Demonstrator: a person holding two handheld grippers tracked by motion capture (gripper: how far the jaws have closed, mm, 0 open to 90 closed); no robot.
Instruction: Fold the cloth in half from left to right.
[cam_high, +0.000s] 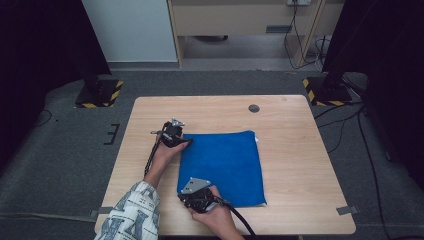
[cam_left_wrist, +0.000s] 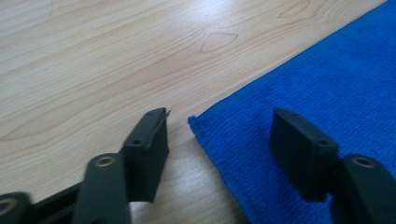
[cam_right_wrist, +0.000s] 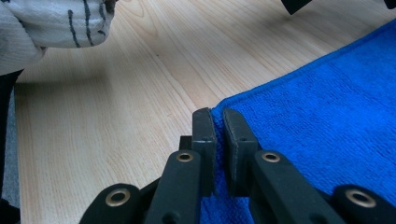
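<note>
A blue cloth (cam_high: 225, 165) lies flat on the wooden table (cam_high: 295, 150), a little left of its middle. My left gripper (cam_high: 187, 141) is at the cloth's far left corner. In the left gripper view its jaws (cam_left_wrist: 219, 126) stand apart on either side of that corner of the cloth (cam_left_wrist: 327, 84), with neither pad pressing on it. My right gripper (cam_high: 186, 192) is at the near left corner. In the right gripper view its jaws (cam_right_wrist: 217, 116) are shut on the edge of the cloth (cam_right_wrist: 327, 102).
A dark round hole (cam_high: 254, 108) sits in the table near its far edge. Bare wood (cam_left_wrist: 93, 56) runs left of the cloth. A patterned sleeve (cam_right_wrist: 56, 23) lies at the table's near left. Stands with striped bases (cam_high: 100, 94) are on the floor beyond.
</note>
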